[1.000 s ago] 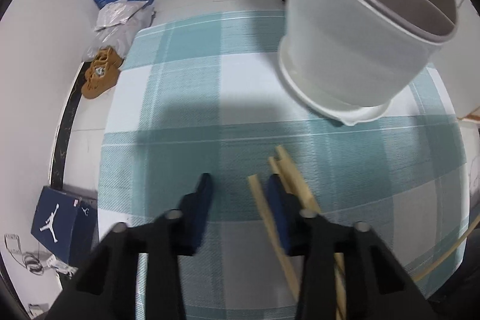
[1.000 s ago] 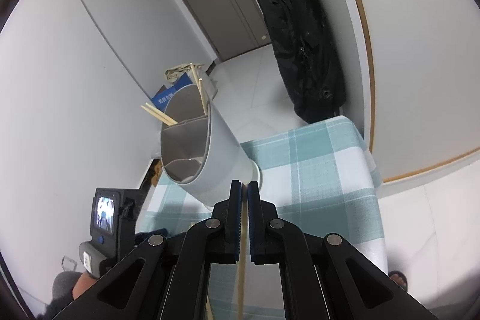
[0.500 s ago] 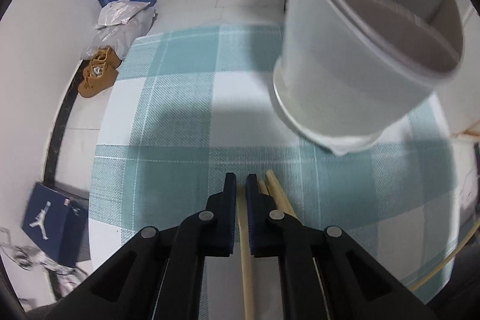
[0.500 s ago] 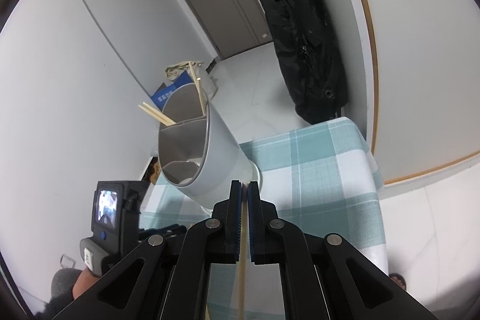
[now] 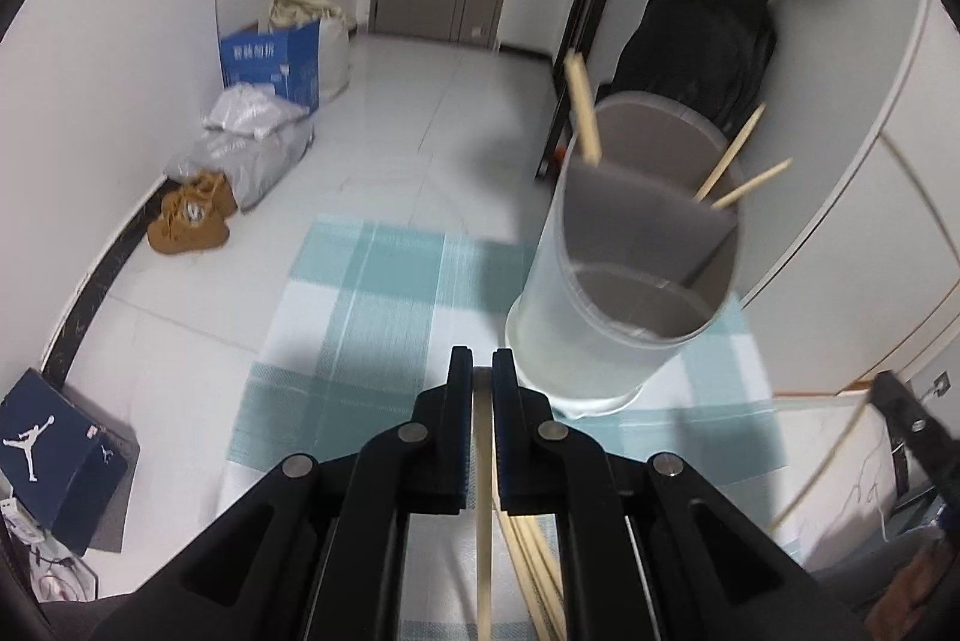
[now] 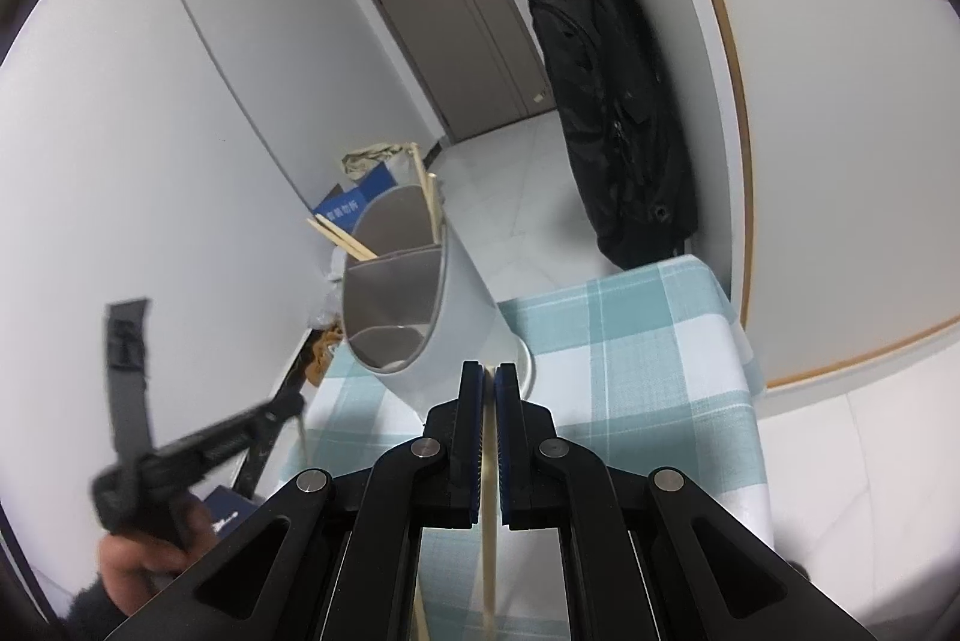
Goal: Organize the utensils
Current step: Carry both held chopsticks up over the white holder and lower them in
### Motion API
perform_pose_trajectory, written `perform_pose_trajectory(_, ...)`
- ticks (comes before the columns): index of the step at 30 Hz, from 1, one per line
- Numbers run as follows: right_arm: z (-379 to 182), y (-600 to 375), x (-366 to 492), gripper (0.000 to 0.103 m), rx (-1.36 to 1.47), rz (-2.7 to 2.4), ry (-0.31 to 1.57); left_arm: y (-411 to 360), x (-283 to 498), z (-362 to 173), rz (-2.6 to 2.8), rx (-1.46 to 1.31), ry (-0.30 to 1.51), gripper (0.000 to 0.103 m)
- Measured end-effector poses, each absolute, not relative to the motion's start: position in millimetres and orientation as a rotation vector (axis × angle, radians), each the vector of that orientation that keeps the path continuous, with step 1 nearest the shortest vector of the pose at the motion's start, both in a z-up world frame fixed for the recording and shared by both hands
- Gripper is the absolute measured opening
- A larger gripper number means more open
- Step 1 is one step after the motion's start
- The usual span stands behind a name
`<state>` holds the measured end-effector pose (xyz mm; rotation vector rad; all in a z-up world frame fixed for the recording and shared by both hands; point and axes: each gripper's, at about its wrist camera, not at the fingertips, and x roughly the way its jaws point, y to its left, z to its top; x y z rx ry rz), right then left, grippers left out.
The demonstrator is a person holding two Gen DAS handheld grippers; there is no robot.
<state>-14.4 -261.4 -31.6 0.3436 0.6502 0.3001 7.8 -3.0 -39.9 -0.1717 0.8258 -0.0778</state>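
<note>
A pale grey utensil holder with an inner divider stands on the teal checked tablecloth; three wooden chopsticks stick out of its far compartment. My left gripper is shut on a wooden chopstick and is lifted above the cloth, just left of the holder. Several more chopsticks lie on the cloth under it. My right gripper is shut on another chopstick, in front of the holder. The left gripper shows blurred in the right wrist view.
The table's far edge drops to a white tiled floor with brown shoes, blue boxes and bags. A black jacket hangs by the wall. The cloth's right edge is near the wall.
My left gripper shut on a chopstick lying on the cloth and lifted it, tilting up so the room came into view. My right gripper has kept its chopstick and barely moved.
</note>
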Motion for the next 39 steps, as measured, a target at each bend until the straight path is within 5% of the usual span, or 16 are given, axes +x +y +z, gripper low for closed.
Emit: perform_pose_trajectory(39, 61.2, -227.9, -21.0, 0.003, 0.244, 0.332, 0.419, -40.8, 0.1, 69.7, -0.221, -0.044, 0.68, 0.002)
